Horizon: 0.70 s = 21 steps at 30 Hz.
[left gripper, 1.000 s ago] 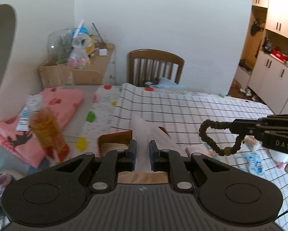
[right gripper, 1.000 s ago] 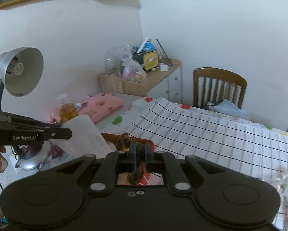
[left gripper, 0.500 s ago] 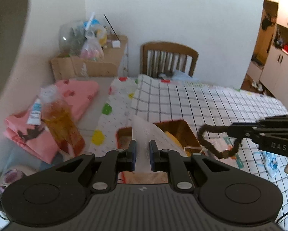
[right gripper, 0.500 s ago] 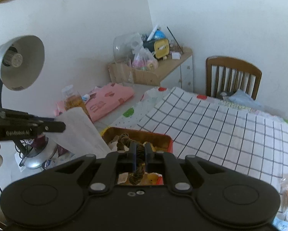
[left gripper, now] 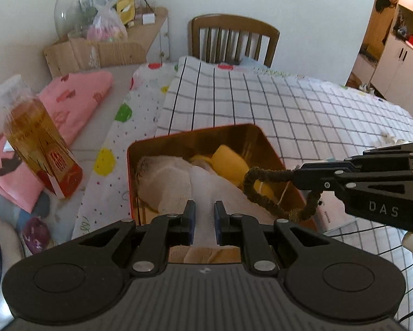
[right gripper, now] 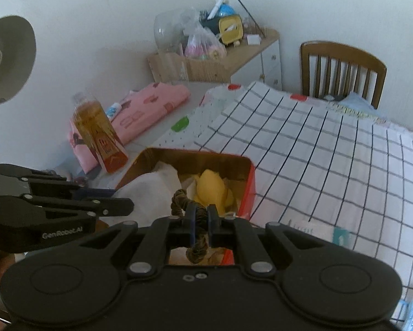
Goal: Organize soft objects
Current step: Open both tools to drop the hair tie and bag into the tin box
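Observation:
An open red tin (left gripper: 195, 133) (right gripper: 245, 162) with a gold inside stands on the checked tablecloth (left gripper: 289, 104). In it lie a yellow soft toy (left gripper: 228, 162) (right gripper: 212, 187) and pale cloth. My left gripper (left gripper: 202, 209) (right gripper: 123, 205) is shut on a white cloth (left gripper: 206, 190) (right gripper: 148, 193) that hangs down into the tin. My right gripper (right gripper: 200, 213) (left gripper: 297, 176) is shut on a dark brown hair scrunchie (left gripper: 264, 190) (right gripper: 187, 204), which dangles as a loop over the tin's right side.
A bottle of amber liquid (left gripper: 38, 138) stands left of the tin beside folded pink cloth (left gripper: 74, 102). A wooden chair (left gripper: 234, 38) and a cluttered shelf (left gripper: 107, 44) are at the far side. A lamp (right gripper: 5, 58) hangs at the left. A small packet (right gripper: 327, 231) lies right of the tin.
Both grippers have sunk toward the tin and tilted further down. The white cloth now reaches into the tin and the scrunchie hangs over its right side.

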{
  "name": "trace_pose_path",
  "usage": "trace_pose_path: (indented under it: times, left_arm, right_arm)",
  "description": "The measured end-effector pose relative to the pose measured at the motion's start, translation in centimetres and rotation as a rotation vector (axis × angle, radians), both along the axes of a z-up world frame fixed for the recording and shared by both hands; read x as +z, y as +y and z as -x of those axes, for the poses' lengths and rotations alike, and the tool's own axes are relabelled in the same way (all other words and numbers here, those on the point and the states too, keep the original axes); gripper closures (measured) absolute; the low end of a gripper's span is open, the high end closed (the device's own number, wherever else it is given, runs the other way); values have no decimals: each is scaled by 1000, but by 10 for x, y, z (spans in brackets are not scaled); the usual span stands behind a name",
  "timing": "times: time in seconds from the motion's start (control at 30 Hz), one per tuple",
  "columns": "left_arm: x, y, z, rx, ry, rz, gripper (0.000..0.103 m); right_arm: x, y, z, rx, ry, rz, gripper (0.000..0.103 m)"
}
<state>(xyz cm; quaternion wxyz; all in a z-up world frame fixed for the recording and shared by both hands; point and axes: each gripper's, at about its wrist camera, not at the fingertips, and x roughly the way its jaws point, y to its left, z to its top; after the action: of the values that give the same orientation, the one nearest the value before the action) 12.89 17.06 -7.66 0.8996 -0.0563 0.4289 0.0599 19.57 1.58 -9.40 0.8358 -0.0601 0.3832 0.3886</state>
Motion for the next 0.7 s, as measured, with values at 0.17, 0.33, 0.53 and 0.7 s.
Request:
trace_pose_path:
  times: [0.17, 0.33, 0.53, 0.7]
  left_arm:
    - [-12, 0, -3, -8, 18, 7, 89]
    - [-20, 0, -6, 2, 33, -8, 89]
    - [-30, 1, -9, 8, 55, -20, 89]
    - [-35, 0, -11, 11, 60, -28, 89]
  right_arm:
    - [-15, 7, -2, 26, 25, 28, 95]
    - [-27, 10, -3, 43, 44, 54, 95]
    - [-33, 11, -2, 72, 39, 78, 90]
    - [-40, 16, -2, 95, 52, 109, 85]
